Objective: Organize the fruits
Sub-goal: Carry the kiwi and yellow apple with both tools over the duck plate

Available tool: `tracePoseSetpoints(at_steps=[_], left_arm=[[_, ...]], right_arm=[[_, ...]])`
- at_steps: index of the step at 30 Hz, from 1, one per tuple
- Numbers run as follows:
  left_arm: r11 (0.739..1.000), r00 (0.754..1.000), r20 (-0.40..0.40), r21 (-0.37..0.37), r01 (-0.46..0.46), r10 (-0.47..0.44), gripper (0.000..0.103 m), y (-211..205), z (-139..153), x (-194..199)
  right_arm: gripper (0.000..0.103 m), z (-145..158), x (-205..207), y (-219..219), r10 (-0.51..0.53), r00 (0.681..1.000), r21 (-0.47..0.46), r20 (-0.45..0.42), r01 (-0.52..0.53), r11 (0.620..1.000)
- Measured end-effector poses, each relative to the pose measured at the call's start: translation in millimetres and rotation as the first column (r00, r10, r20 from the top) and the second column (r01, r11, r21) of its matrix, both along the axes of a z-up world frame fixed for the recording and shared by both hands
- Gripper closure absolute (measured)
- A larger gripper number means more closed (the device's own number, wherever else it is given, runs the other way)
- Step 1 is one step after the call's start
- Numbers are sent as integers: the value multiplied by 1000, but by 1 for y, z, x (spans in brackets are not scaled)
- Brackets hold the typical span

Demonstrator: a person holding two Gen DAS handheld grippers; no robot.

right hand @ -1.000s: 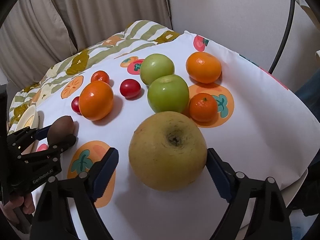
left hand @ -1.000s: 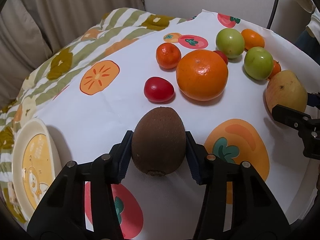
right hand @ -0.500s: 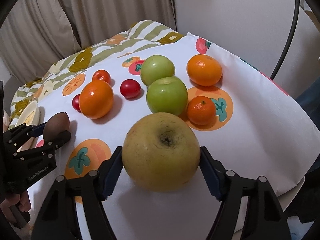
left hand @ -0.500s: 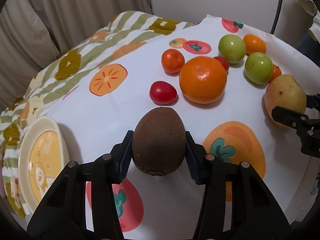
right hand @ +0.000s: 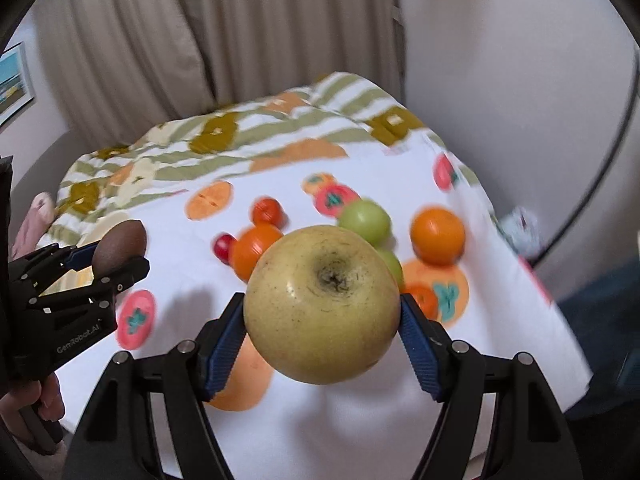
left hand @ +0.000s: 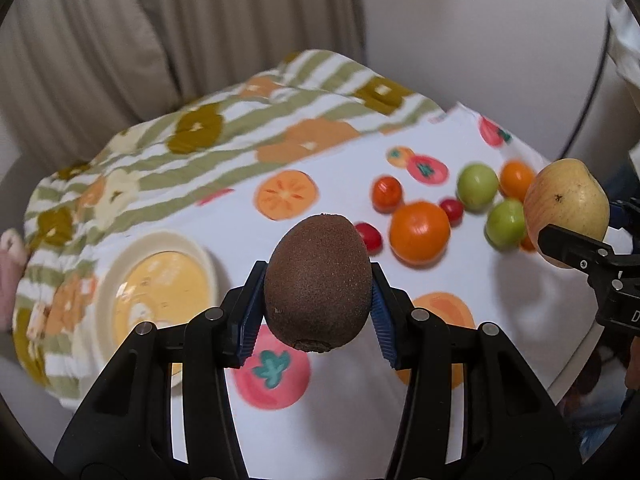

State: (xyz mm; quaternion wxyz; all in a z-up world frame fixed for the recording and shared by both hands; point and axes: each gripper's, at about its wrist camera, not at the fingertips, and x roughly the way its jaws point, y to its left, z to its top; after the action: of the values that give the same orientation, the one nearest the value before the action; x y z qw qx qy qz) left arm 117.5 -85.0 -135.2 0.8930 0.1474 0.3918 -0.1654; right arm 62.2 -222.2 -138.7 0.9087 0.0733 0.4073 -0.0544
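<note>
Left gripper (left hand: 318, 312) clamps kiwi (left hand: 318, 284), right gripper (right hand: 322, 334) clamps yellow apple (right hand: 322, 304), both above the fruit-print tablecloth (left hand: 240, 236). Only left view shows the plate (left hand: 160, 288); curtain (right hand: 160, 40) behind.

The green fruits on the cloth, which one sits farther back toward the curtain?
The green fruit beside the small orange sits farther back. The other green fruit lies nearer the camera, just right of the big orange.
</note>
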Motion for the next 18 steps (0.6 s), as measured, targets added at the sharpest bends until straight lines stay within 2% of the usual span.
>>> tracePoseSetpoints(at_steps=[4,8,13,18], left_arm=[[994,994,22,-11,-107,107,51,15,22,-1],[975,974,47,-26,-220,221,51,40,40,2],[948,947,53,-38,-316,318,51,74,47,12],[927,925,51,-38,-374,376,51,115,45,29]], right_arm=[[33,21,14,9,109,994,-13,27,-109,994],[33,35,37,26,242,969,-23,49,-241,970],[33,41,64,61,351,934,-9,62,-351,936],[33,38,91,103,425,903,4,66,-426,905]])
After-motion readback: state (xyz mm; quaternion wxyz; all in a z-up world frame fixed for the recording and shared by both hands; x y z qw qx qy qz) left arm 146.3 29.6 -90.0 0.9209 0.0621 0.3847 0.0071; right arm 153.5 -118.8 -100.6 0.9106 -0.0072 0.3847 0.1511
